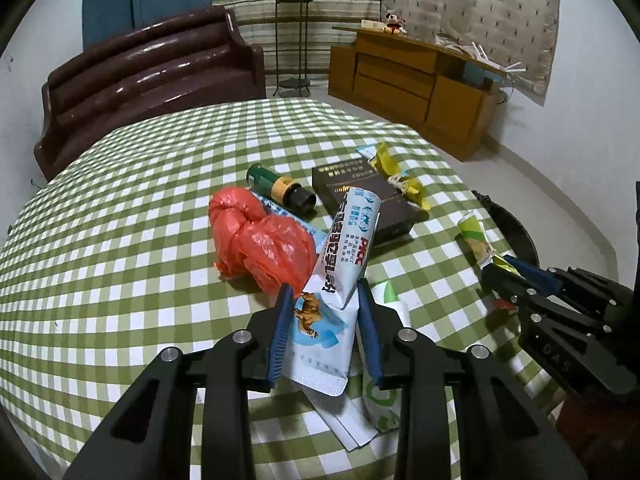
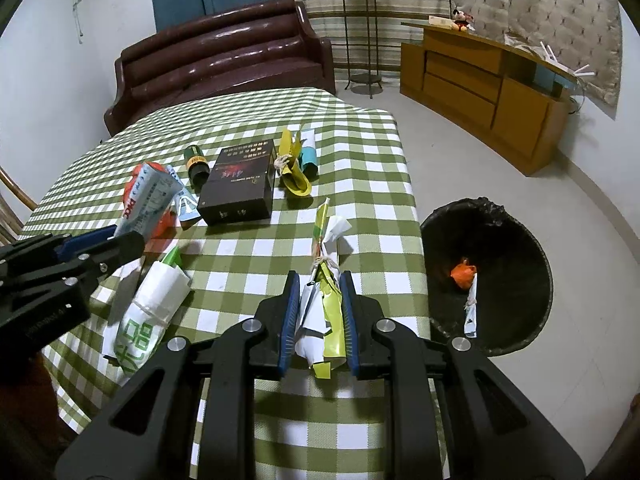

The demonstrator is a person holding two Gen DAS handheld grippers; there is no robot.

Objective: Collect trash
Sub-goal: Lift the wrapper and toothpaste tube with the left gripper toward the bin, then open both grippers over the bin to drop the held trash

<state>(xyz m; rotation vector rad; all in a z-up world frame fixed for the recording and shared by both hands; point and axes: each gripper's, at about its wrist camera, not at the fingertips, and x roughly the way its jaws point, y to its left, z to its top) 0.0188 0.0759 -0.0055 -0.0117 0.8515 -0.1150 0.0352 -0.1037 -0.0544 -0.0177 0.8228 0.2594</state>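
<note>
Fingers (image 1: 280,320) of my left hand are clamped on a white-and-blue packet (image 1: 340,264) printed "PICC", lifted above the checked bench (image 1: 120,240); my right fingers (image 2: 290,312) are clamped on a tied yellow-and-white wrapper (image 2: 326,304) beside the black bin (image 2: 520,240).

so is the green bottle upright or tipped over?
Tipped over. The green bottle lies on its side on the checked tablecloth, its dark cap end towards the camera, beside the dark box.
</note>
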